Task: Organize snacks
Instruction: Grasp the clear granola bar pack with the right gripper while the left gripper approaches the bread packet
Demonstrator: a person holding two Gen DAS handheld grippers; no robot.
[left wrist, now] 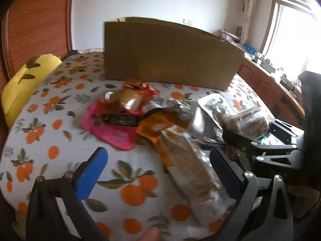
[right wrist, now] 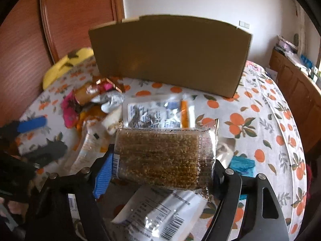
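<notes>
Blue-padded left gripper [left wrist: 158, 172] spread, empty, over a biscuit pack [left wrist: 188, 172] lying between its fingers; right gripper [right wrist: 160, 166] pinching the grain-bar pack [right wrist: 160, 156] at both ends. Keep that pinch square, lift clear of loose wrappers below, carry beyond fingertips into cardboard box [right wrist: 170, 54]. Soft orange-print bedspread [left wrist: 50, 104], wood wardrobe left, bright window right.

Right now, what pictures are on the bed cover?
The bed cover is white with oranges and green leaves, clearest in the left wrist view.
</notes>
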